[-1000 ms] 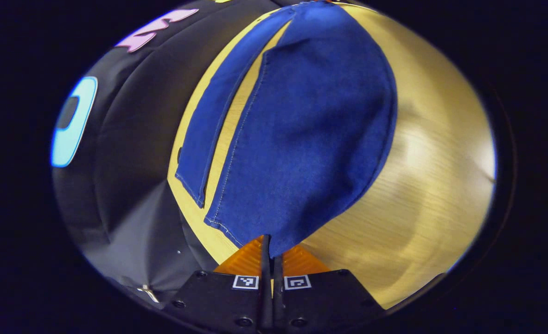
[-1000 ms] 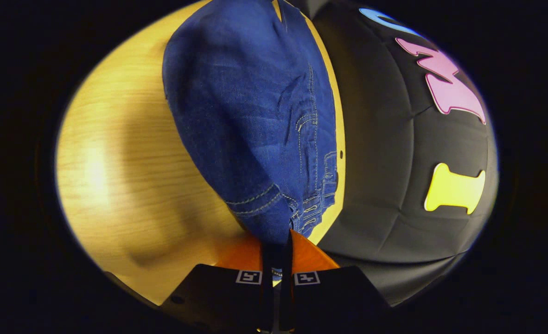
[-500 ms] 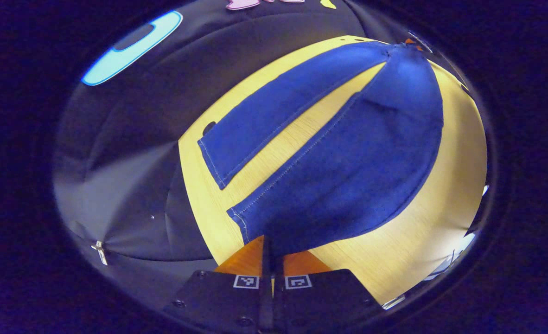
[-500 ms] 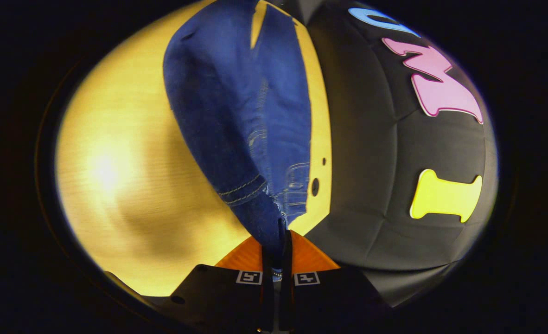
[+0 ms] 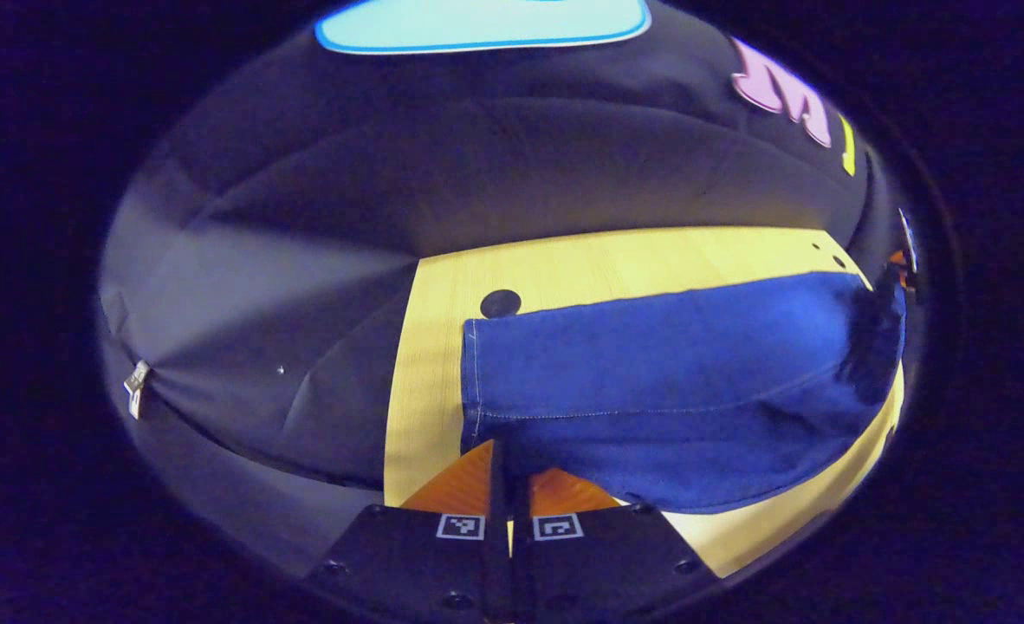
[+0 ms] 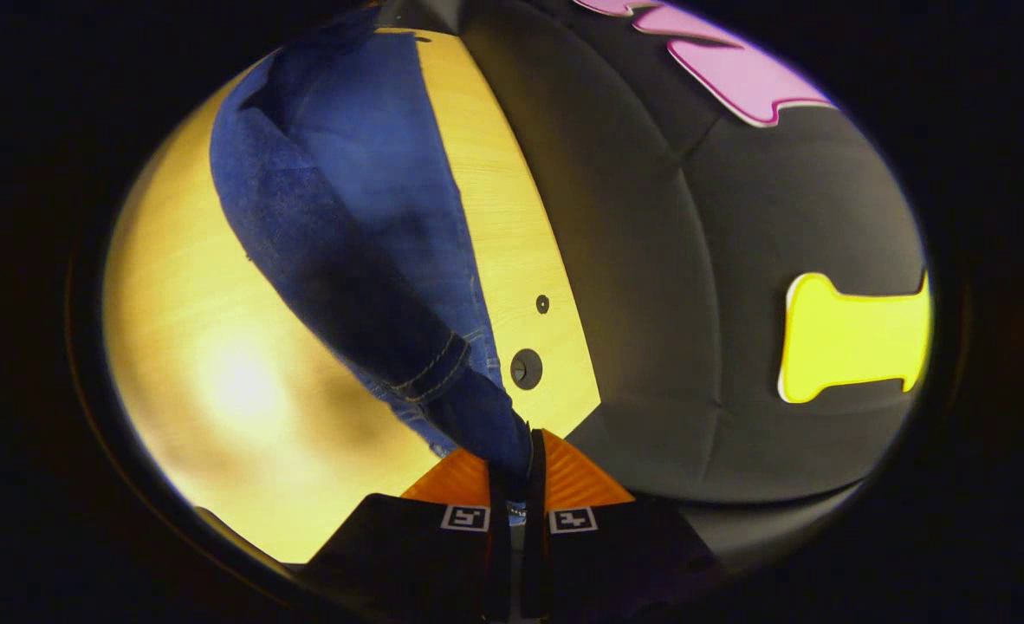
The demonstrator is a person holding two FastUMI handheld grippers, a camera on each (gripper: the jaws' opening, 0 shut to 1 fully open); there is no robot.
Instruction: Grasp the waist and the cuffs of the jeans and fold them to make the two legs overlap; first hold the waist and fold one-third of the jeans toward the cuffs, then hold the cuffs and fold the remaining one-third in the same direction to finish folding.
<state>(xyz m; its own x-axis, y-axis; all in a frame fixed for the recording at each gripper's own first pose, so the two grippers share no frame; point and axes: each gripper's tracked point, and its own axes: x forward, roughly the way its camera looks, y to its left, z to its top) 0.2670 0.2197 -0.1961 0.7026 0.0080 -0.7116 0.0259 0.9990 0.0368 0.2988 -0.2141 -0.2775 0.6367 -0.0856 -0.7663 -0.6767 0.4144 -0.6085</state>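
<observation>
Jeans (image 5: 668, 381) pinched in both tongs (legs overlapping); wooden table (image 5: 633, 256) beneath

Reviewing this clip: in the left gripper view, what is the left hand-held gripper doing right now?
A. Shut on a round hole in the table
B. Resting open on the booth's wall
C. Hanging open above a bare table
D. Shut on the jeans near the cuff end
D: the left hand-held gripper has its orange fingers closed together on the blue jeans near the stitched cuff hem, above the wooden table.
</observation>
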